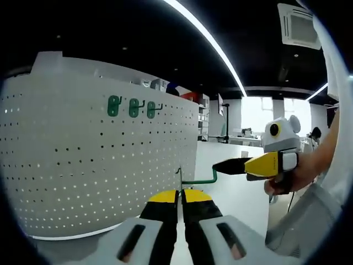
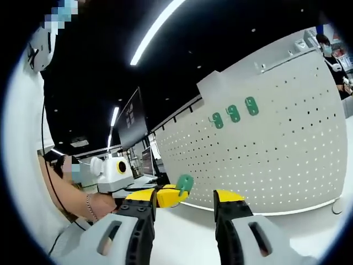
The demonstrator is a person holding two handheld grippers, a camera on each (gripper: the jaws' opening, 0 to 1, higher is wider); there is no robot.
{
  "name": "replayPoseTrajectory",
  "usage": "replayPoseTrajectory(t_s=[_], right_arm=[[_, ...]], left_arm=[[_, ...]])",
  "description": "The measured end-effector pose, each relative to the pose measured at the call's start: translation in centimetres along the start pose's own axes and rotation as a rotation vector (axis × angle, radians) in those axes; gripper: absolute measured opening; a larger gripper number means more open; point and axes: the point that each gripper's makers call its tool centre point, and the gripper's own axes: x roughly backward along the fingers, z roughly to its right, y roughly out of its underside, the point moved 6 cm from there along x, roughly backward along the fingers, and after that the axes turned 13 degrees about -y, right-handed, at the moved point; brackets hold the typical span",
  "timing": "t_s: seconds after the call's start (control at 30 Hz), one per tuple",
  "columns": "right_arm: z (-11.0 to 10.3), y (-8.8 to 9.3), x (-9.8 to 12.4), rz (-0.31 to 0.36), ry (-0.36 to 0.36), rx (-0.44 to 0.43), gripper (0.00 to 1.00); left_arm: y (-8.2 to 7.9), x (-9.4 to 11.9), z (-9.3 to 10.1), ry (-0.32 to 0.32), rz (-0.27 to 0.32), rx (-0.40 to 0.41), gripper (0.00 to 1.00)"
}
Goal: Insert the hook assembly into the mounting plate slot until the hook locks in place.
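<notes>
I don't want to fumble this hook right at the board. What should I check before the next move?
1. Left gripper shut on the green hook: ok.
2. Right gripper open, its jaws either side of the hook's plate end: ok.
3. White pegboard shows in both views: ok.
4. Three mounted green hooks on the board, as a guide to height: ok.
5. Hook seated in the board: not ok, it is held out in front, apart from the board.
6. Which slot is meant for this hook: cannot tell.
</notes>
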Motion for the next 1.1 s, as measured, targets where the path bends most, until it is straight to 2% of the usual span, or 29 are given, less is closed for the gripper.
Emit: replayPoseTrajectory(t_s=[0.43,0.63,1.1], right_arm=[[0.1,0.6,-1.8,0.022,-0.004,-0.054,0.36],[0.3,0.2,-2.8,0.047,-0.012,-0.076,0.34],[0.4,0.7,-4.3,0.038,-0.023,-0.114,0.30]], left_arm=[[-0.1,0.2,-0.1,-0.005,0.008,0.016,0.02],[0.1,0.2,0.0,-0.006,0.002,0.019,0.02],[-0.1,0.3,-0.2,-0.020,0.006,0.024,0.02]])
